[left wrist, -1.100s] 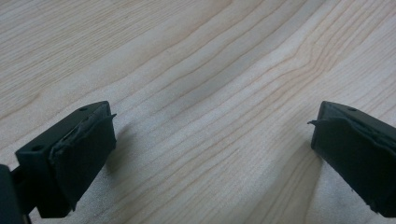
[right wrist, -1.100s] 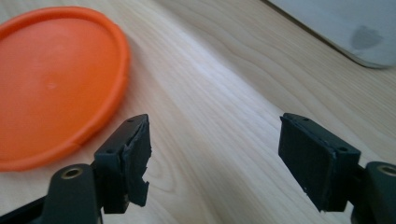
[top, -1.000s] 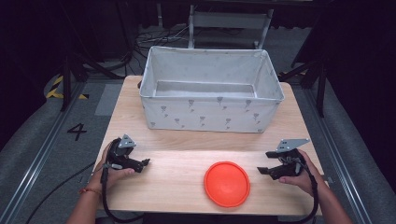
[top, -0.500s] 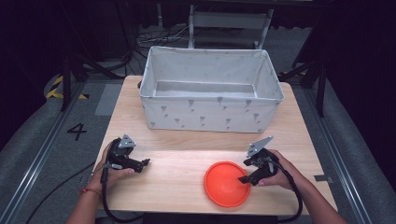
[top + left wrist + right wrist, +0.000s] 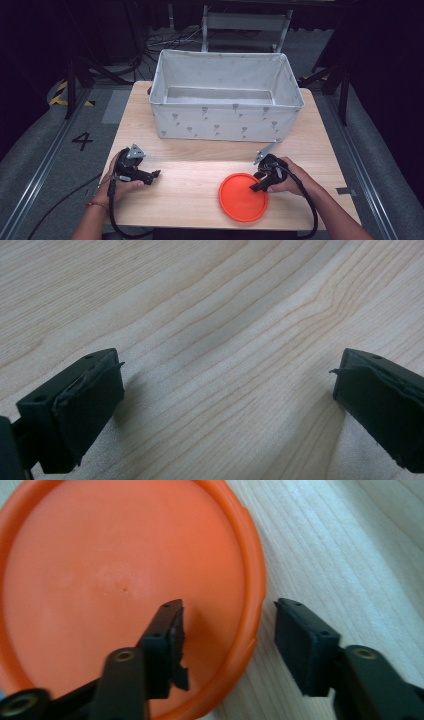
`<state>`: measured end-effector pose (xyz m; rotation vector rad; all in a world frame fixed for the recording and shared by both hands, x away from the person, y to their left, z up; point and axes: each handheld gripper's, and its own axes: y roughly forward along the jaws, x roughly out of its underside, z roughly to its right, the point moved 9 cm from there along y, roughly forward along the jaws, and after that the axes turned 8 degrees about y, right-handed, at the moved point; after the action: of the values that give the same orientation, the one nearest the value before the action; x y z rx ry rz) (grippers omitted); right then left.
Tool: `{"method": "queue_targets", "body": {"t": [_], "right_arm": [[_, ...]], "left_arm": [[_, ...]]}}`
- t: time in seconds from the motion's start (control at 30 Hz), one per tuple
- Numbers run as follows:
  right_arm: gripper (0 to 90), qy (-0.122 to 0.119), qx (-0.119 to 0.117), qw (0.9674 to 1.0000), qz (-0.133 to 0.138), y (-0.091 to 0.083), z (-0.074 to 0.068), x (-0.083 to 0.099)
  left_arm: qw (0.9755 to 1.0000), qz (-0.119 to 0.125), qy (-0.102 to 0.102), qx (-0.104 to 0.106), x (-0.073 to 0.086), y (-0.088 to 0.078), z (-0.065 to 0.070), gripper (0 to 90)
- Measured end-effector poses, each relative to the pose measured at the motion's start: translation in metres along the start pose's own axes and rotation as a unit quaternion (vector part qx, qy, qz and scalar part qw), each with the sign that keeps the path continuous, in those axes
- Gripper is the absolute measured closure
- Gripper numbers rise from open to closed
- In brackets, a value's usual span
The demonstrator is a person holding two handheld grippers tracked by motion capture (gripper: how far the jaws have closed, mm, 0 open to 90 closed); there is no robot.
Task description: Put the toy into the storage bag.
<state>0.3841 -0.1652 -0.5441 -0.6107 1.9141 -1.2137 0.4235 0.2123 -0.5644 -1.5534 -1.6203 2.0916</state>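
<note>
An orange round plate lies flat on the wooden table, near the front edge right of centre. My right gripper reaches over the plate's right rim. One jaw is above the inside of the plate and the other outside over the wood, so the rim sits between them. Those jaws have just been closing, and a gap still shows on both sides of the rim. My left gripper rests low over bare wood at the front left, jaws wide apart with nothing between them.
A large white fabric bin with a small grey pattern stands across the back half of the table, and its inside looks bare. Black cables trail from both grippers over the front edge. Grey floor and rails surround the table.
My right gripper has moved left from the table's right edge to the plate's right rim, and its jaws have narrowed around that rim. The left gripper stayed put.
</note>
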Motion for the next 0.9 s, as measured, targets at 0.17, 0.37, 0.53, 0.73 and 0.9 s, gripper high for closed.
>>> {"method": "queue_targets", "body": {"t": [0.17,0.37,0.53,0.73,0.9], "right_arm": [[64.3,0.007,-0.005,0.9999,-0.013,0.0,0.0,-0.003],[74.7,0.019,-0.018,0.9997,-0.006,-0.004,0.003,-0.01],[79.5,0.009,-0.017,0.9998,0.003,-0.014,-0.002,-0.014],[82.9,-0.024,0.002,0.9996,0.018,-0.036,-0.011,-0.022],[83.1,-0.056,0.04,0.9974,0.02,-0.058,-0.018,-0.027]], "left_arm": [[1.0,0.0,0.0,0.0,0.0,0.0,0.0,0.2],[1.0,-0.001,0.0,0.0,0.0,0.0,0.0,0.2],[1.0,0.0,-0.001,0.001,0.0,0.0,0.0,0.2],[1.0,-0.001,0.001,0.001,0.0,0.0,0.0,0.2],[1.0,0.0,0.001,0.002,0.0,0.0,0.0,0.2]]}}
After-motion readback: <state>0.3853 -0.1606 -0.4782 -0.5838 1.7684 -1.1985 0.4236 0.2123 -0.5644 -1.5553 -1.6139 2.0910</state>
